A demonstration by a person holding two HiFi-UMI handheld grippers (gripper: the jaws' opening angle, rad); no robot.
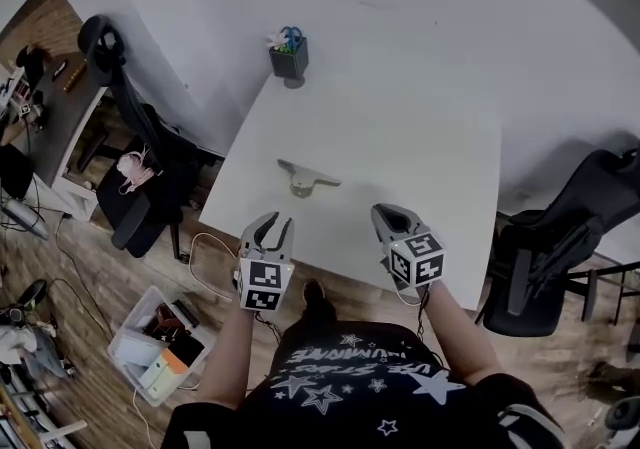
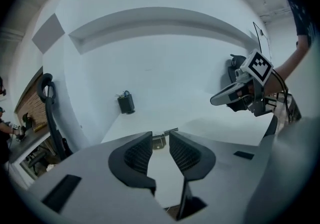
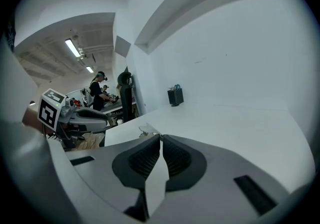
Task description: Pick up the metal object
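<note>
A dark shirt with white stars (image 1: 350, 377) is seen closest. Just past it, two grippers are held out over the near edge of the white counter (image 1: 420, 127). The left gripper (image 1: 275, 224) is released: a gap is seen between its jaws, and nothing is caught in it. The right gripper (image 1: 381, 209) is clenched, with its jaws pressed together on nothing.

The metal object (image 1: 306, 176) is laid flat on the counter, a little ahead of the left gripper and a bit to its right. It is well apart from the dark pot (image 1: 288, 59) at the far edge. It is not touched by anything yet.

The step in hand is judged to be the reach. It is best done with the left gripper, since that one is nearer and the object is seen through its gap in the left gripper view. The gripper should be brought forward slowly and kept low. The jaws may need to be spread more, so that the object is not pushed away. The object is very flat, so it could be slid along the smooth counter if it is bumped.

The object is seen as small, grey and dull, with one wide rounded end and one thin pointed arm. Finer marks cannot be made out.
</note>
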